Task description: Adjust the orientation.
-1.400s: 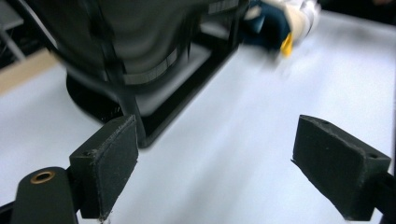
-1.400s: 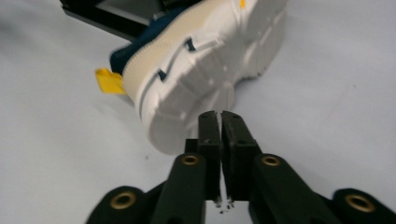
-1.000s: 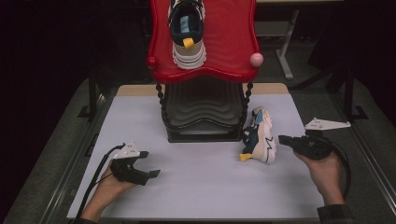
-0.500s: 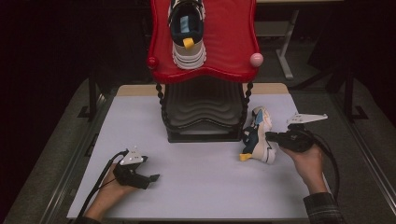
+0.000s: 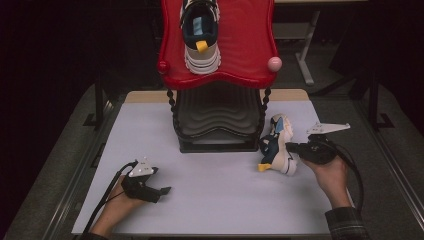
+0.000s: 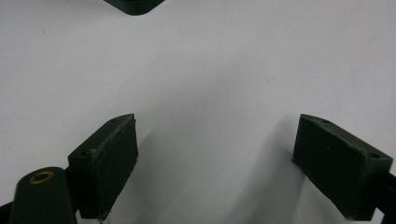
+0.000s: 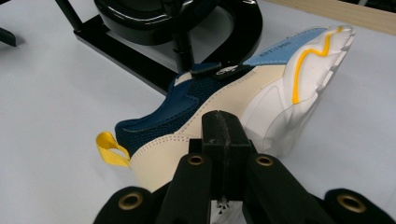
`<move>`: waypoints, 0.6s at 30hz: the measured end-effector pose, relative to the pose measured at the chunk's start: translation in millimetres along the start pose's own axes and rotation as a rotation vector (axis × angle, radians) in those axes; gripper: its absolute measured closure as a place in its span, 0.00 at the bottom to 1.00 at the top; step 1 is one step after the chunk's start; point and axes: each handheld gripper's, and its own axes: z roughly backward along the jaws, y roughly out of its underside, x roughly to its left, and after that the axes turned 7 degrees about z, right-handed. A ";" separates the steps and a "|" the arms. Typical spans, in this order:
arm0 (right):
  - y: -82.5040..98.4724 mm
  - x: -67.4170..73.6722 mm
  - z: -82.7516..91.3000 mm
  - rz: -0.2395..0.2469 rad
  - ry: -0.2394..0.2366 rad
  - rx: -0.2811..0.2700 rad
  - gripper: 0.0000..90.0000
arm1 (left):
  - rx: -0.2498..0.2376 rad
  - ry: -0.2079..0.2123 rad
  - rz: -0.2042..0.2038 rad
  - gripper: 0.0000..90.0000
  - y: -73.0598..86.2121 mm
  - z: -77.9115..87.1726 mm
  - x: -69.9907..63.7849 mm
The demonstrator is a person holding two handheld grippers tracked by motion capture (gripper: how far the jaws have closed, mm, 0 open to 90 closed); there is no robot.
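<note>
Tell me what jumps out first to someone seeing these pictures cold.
The bright red shelf of the rack at the table's far side, with a sneaker standing on it, heel toward the camera. Next, the matching shoe lying on its side on the white table beside the rack's black base, with the right tool, jaws together, right at its sole. The left tool rests open near the front edge.
</note>
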 end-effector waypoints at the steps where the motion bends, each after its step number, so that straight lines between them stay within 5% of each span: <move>1: 0.9 -1.1 1.4 -0.007 0.004 -0.002 1.00 | 0.000 0.000 0.000 0.15 0.0 0.0 0.0; 18: 25.2 -25.7 27.6 -0.063 0.116 0.008 1.00 | -0.001 0.001 0.001 0.15 0.1 -0.1 0.1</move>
